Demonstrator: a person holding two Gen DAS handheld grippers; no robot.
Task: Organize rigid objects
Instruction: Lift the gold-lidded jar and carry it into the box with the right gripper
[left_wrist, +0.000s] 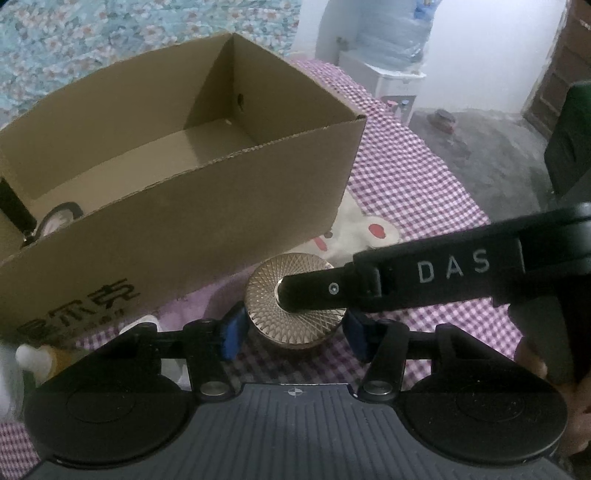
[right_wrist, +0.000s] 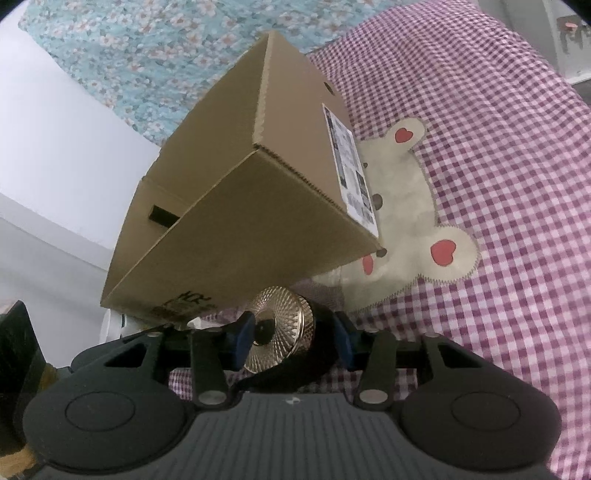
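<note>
Checked cloth (left_wrist: 413, 173) bears ribbed gold jar (left_wrist: 295, 306), corrugated box (left_wrist: 184, 229).

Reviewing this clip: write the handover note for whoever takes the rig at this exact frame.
Left gripper: pads against both sides of the gold-lidded jar, apparently shut on it.
Right gripper: one finger on the lid's centre, the other at the jar's base; looks shut too.
Cardboard box: open on the checked bedspread, just behind the jar.
Done: a round item lies in the box.
Left: the jar and a white bottle beside the box.

one box (left_wrist: 192, 221), one gold-lidded jar (left_wrist: 295, 314)
</note>
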